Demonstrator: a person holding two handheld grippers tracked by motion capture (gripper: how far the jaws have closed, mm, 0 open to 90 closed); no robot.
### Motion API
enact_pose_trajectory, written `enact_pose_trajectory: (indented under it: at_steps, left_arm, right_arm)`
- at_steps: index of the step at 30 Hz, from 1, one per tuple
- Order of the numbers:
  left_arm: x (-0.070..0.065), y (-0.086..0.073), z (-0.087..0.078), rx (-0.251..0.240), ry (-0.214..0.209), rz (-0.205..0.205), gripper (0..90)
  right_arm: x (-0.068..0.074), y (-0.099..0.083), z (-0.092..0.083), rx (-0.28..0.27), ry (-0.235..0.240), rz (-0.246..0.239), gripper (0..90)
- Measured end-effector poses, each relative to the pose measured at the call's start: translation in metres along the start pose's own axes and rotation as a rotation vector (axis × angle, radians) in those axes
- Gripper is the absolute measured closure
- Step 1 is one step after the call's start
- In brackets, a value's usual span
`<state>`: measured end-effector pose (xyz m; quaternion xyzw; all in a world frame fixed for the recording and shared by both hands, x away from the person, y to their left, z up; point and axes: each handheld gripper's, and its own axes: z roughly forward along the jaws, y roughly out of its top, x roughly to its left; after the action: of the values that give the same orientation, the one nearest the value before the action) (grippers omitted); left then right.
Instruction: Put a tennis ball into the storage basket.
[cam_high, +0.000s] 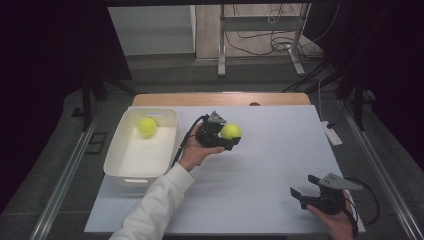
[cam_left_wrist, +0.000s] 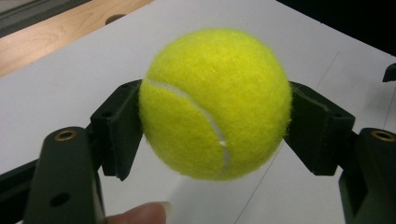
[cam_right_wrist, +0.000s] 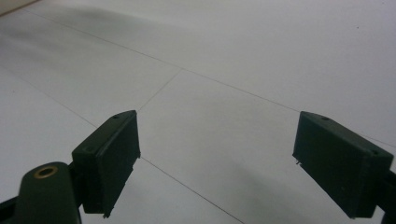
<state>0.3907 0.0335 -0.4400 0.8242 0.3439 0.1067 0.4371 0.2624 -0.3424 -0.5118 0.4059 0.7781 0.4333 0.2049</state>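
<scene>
The left gripper (cam_high: 231, 136) is clamped on a yellow tennis ball (cam_high: 231, 131) held above the white table (cam_high: 260, 165), apparently bound for the white bin (cam_high: 120, 170) beside it where another ball (cam_high: 147, 126) lies, while the right gripper (cam_high: 305, 189) waits spread and empty.

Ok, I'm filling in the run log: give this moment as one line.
left gripper: shut on tennis ball, held above table | right gripper: open | white bin: holds second ball
</scene>
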Motion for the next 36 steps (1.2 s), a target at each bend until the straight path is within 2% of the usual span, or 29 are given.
enact_pose_trajectory:
  at_steps: [7, 10, 17, 19, 20, 36]
  left_arm:
    - [0.000, 0.000, -0.007, -0.009, -0.001, 0.003, 27.2]
    - [0.001, -0.002, -0.010, -0.019, -0.020, -0.011, 27.2]
    - [0.002, -0.007, -0.017, -0.016, 0.007, -0.001, 27.2]
    - [0.000, -0.008, -0.019, -0.019, 0.029, 0.016, 27.2]
    - [-0.001, -0.009, -0.022, -0.026, 0.020, 0.014, 27.2]
    - [-0.001, -0.015, -0.036, -0.036, 0.021, 0.019, 27.1]
  right_arm:
    - [0.000, 0.000, 0.000, 0.000, -0.001, 0.002, 14.9]
    - [0.000, 0.000, 0.000, 0.000, -0.002, 0.002, 14.9]
    - [0.000, 0.000, -0.001, -0.001, -0.004, 0.002, 14.9]
    - [0.000, 0.000, -0.001, 0.000, -0.004, 0.000, 14.9]
    - [0.000, 0.000, -0.001, 0.000, -0.004, 0.000, 14.9]
    - [0.000, 0.000, -0.001, 0.001, -0.008, 0.001, 14.9]
